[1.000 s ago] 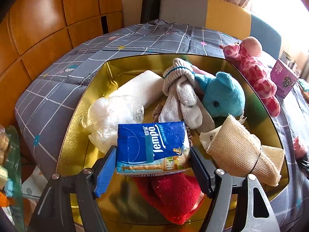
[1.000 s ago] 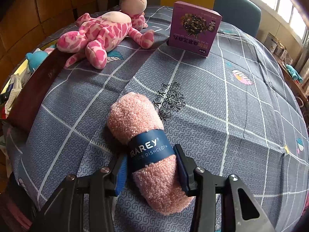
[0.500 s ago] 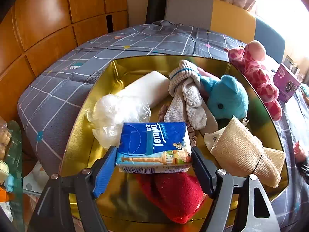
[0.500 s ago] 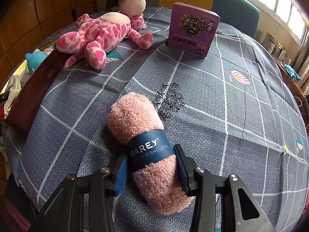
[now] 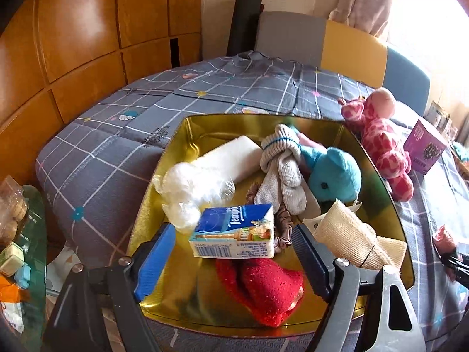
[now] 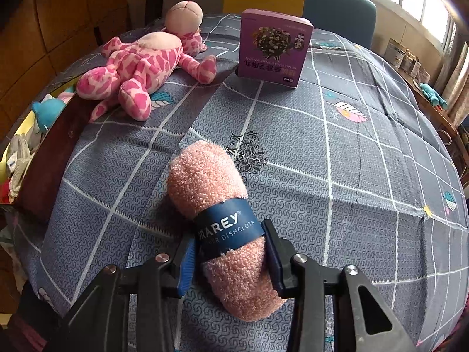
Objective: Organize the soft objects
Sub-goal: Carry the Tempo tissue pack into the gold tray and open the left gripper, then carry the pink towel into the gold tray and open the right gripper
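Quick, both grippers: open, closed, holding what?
Left gripper: open, tissue pack loose between the jaws.
Right gripper: closed on the pink dishcloth roll.

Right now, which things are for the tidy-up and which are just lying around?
For the job:
tissue pack
pink dishcloth roll
pink giraffe toy
gold tin

Just lying about:
purple box
chairs
snack jar

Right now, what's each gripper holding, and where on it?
Left gripper: nothing; jaws open, tissue pack loose between them over the gold tray. Right gripper: pink dishcloth roll, clamped at its blue paper band.
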Motion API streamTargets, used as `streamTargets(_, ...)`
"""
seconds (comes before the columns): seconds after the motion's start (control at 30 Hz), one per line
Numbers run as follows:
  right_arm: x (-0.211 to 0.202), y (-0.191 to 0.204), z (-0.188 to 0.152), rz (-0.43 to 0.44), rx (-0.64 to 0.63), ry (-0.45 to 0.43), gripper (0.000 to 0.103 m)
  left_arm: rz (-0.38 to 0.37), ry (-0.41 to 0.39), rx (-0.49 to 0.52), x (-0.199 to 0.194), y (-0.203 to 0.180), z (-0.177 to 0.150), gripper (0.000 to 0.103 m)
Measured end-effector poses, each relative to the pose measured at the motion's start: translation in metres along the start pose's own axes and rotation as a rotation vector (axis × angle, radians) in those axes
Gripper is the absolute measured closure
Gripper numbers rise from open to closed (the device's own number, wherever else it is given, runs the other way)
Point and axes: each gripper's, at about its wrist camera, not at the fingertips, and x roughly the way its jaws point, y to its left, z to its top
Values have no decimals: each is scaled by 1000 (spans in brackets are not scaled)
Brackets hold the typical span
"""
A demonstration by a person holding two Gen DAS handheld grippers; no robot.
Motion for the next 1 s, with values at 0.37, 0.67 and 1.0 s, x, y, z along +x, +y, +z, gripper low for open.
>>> streamTargets(0.37, -15, 22, 9, 70, 23, -14, 62, 12, -27, -71, -23, 26, 2, 21)
streamTargets(0.67, -43, 117, 47, 293, -130, -82, 62, 25, -48, -86, -46, 38, -5, 17)
streamTargets(1.0, -28, 238, 94, 455, -208, -19, 62, 25, -86, -128, -57, 50, -2, 16)
